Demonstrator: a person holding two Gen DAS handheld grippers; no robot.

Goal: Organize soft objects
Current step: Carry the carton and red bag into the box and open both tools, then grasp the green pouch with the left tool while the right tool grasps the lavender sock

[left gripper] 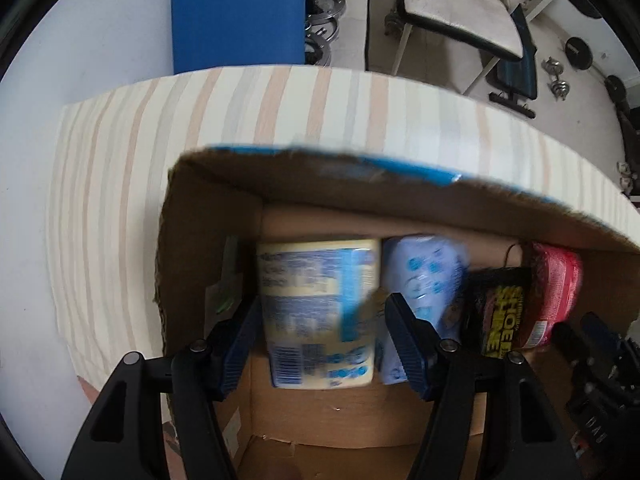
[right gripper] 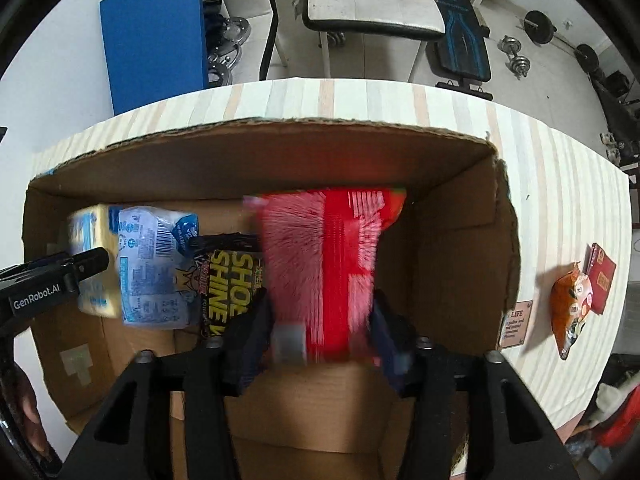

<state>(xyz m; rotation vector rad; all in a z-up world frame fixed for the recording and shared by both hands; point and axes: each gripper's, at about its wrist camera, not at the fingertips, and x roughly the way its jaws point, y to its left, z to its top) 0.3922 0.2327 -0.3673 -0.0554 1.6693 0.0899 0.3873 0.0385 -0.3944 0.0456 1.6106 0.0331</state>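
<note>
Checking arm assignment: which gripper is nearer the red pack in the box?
Right. The right gripper straddles the red pack; the left gripper sits around the yellow pack, two packs away.

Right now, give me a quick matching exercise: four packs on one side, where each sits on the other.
Things:
1. yellow pack
2. red pack
3. black shoe-shine pack
4. orange snack bag

Places:
A. on the striped table, outside the box
B. between the right gripper fingers
C. between the left gripper fingers
D. in the box, between the pale blue pack and the red one

Pairs: 1-C, 2-B, 3-D, 4-A
</note>
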